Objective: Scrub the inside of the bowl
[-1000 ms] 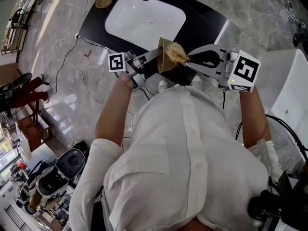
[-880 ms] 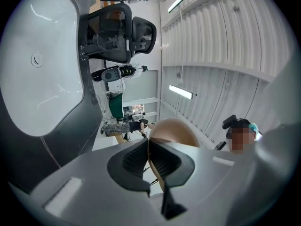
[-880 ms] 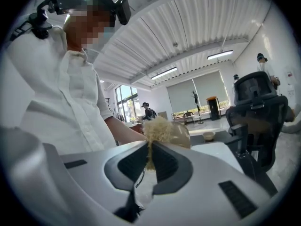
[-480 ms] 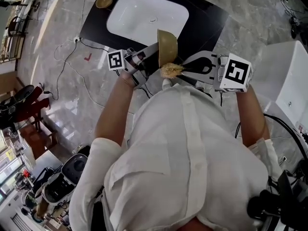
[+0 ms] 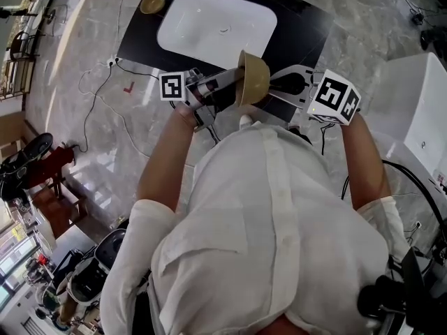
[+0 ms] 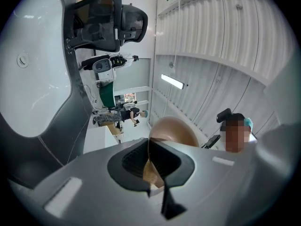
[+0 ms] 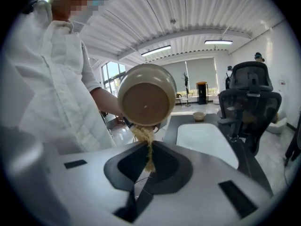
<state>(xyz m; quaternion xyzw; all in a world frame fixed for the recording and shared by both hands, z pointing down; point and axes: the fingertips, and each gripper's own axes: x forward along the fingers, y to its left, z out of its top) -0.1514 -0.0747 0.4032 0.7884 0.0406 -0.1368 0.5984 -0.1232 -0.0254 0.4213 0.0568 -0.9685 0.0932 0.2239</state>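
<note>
Head view: left tool [image 5: 234,86] holds the bowl [image 5: 255,77] on edge over the desk [image 5: 307,37], right tool [image 5: 276,88] just right. Left gripper view: jaws clamp its rim. Right gripper view: jaws pinch a fibrous scrubber [image 7: 144,138] at the lower rim; best pushed inside, circling firmly. The bowl looks empty.
</note>
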